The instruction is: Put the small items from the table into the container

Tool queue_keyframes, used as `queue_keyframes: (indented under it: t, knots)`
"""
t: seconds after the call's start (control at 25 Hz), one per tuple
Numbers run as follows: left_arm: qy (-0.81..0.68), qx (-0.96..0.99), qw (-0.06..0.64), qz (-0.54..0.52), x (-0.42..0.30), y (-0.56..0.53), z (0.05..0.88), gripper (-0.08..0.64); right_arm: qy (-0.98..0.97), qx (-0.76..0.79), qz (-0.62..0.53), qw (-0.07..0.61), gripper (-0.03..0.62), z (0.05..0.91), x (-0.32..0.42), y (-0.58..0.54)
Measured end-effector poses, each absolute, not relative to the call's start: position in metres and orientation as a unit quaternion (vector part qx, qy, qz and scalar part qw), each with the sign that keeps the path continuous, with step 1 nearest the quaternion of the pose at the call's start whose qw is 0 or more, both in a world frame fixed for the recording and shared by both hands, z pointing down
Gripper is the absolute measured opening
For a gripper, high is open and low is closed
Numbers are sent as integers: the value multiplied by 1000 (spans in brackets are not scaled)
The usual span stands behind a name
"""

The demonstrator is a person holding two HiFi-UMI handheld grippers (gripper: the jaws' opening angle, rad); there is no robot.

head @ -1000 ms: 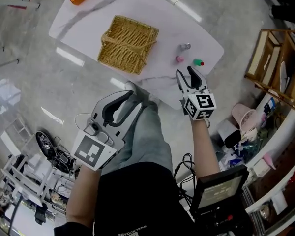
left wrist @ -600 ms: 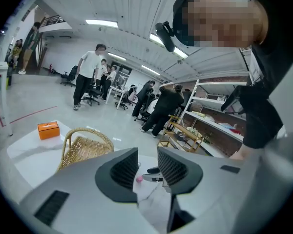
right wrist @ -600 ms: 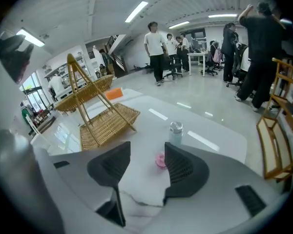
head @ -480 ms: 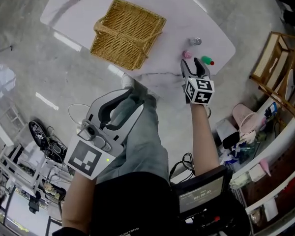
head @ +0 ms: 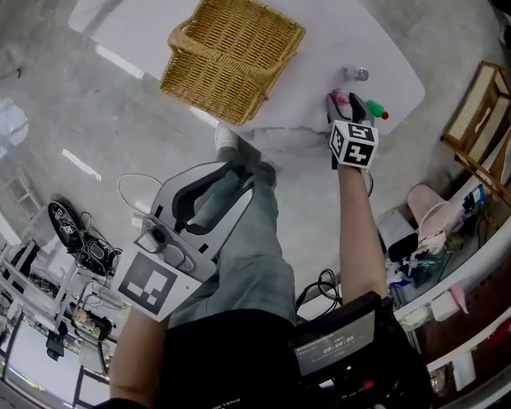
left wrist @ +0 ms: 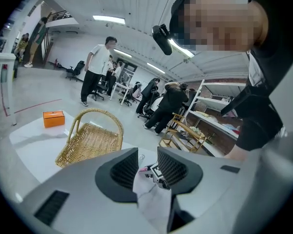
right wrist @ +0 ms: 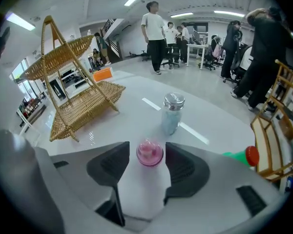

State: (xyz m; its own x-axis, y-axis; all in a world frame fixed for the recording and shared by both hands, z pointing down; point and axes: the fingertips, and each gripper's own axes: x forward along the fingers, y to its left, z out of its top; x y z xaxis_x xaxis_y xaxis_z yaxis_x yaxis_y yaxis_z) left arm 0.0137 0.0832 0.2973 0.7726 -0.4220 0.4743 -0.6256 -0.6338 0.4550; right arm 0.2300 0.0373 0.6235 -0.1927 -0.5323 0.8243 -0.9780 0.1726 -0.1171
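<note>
Fingers (right wrist: 109,167) opening, pink jar (right wrist: 149,153) between, right gripper (head: 346,103)

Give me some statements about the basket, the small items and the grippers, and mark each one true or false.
1. The basket is empty. True.
2. The right gripper is clamped on the pink jar. False: its jaws are opening, with the jar between them and the pads off it.
3. The green bottle lies in the basket. False: it lies on the table, beside the right gripper.
4. The left gripper holds nothing. True.
5. The shaker stands upright on the table. True.
</note>
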Motion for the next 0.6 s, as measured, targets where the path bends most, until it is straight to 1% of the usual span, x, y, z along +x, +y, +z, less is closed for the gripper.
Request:
queue_keyframes:
  t: [0.24, 0.32, 0.6]
  knots:
    - [-306, 883, 321, 156, 3, 80, 302, 106, -679, 543, 353, 345, 216, 639, 229, 38]
    - [-305, 883, 320, 154, 6, 80, 300, 106, -678, 543, 352, 348, 183, 638, 233, 40]
    - [-310, 883, 319, 148, 5, 78, 299, 106, -684, 537, 350, 347, 179, 626, 234, 40]
